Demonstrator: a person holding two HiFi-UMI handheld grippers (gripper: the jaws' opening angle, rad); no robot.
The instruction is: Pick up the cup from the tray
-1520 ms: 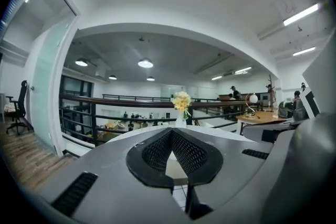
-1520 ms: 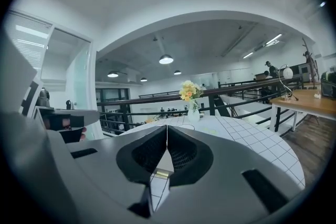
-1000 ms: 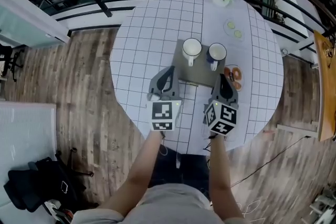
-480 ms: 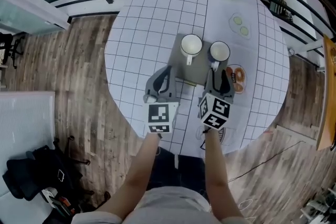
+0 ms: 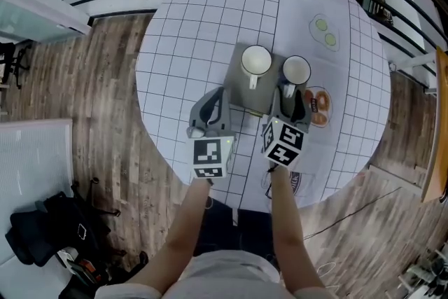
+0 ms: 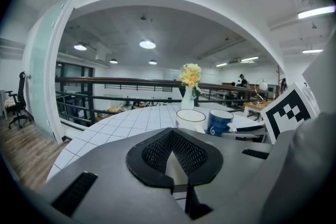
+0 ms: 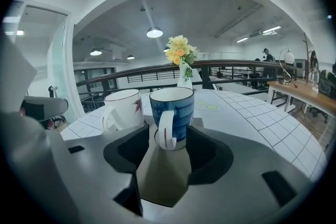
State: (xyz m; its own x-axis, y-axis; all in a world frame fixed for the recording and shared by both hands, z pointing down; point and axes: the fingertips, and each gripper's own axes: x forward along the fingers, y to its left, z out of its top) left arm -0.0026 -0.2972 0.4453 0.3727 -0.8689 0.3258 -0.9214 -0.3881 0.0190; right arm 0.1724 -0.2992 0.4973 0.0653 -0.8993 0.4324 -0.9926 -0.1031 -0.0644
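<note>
My right gripper (image 5: 292,96) has dropped to the tray's (image 5: 241,91) near edge. Its jaws have just parted halfway around the handle of the blue cup (image 7: 175,107) on the tray, not yet gripping. My left gripper (image 5: 222,96), beside the tray, is pinched together and empty.

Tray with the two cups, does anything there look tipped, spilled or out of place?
Nothing stands out. The white cup and the blue cup stand upright side by side on the grey tray, handles facing the same way; no spill shows.
</note>
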